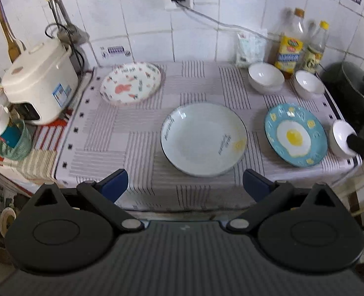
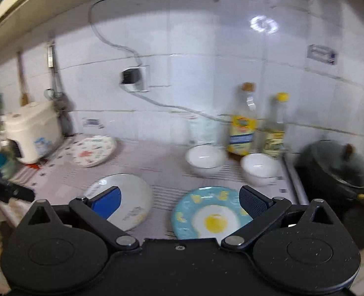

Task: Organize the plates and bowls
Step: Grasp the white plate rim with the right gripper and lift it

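Now I look across a counter covered by a striped cloth, set against a white tiled wall with a socket and a trailing cable. A rice cooker stands far off to the left of my left tongs, two oil bottles stand at the back right, and a dark pot sits off the cloth's right end.

My left tongs are spread wide, holding nothing, hanging before the near edge of the cloth. Straight ahead of them, just beyond the fingertips, lies the pale plate. Further ahead and to the left is the patterned plate; to the right lies the egg plate. Two white bowls sit at the back right, and a third bowl rests at the right edge, with a dark finger of my right tongs inside its rim.

In the right wrist view, which is blurred, my right tongs also stand wide apart and grip nothing; the egg plate lies directly between and below the fingers.
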`<state>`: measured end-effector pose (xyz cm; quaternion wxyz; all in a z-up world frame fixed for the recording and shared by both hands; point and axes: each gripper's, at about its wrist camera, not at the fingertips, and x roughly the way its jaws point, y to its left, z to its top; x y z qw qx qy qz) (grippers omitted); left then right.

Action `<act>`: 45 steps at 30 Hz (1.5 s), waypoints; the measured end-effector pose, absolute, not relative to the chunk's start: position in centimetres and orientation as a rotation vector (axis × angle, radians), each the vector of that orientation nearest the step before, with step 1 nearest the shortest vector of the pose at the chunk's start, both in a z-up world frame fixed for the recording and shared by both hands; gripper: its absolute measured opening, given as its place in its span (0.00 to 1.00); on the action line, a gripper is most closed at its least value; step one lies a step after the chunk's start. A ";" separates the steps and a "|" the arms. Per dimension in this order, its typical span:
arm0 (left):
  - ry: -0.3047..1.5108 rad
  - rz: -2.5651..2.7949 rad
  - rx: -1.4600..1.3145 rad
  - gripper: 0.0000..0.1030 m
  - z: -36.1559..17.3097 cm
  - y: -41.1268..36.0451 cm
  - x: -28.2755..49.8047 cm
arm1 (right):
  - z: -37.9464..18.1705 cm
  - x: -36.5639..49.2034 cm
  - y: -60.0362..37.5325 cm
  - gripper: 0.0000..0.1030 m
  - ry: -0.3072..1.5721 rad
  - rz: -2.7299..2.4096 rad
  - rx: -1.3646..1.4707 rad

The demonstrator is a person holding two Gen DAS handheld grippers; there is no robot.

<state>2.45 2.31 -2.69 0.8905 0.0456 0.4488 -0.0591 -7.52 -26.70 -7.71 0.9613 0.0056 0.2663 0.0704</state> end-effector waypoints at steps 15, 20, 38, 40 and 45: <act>1.116 -0.161 0.016 0.71 -13.7 7.0 11.7 | -20.3 4.4 -22.4 0.81 0.813 0.419 0.222; 1.150 -0.164 -0.050 0.69 -19.1 8.5 15.0 | -25.4 7.5 -21.9 0.68 0.919 0.365 0.358; 1.293 -0.290 -0.277 0.21 -25.0 8.5 19.6 | -29.6 9.5 -22.1 0.16 1.009 0.287 0.521; 1.301 -0.269 -0.258 0.22 -24.9 8.0 19.9 | -29.9 9.6 -22.3 0.16 1.006 0.302 0.529; 1.310 -0.294 -0.221 0.22 -24.3 8.1 19.8 | -28.8 9.6 -21.4 0.18 1.003 0.318 0.459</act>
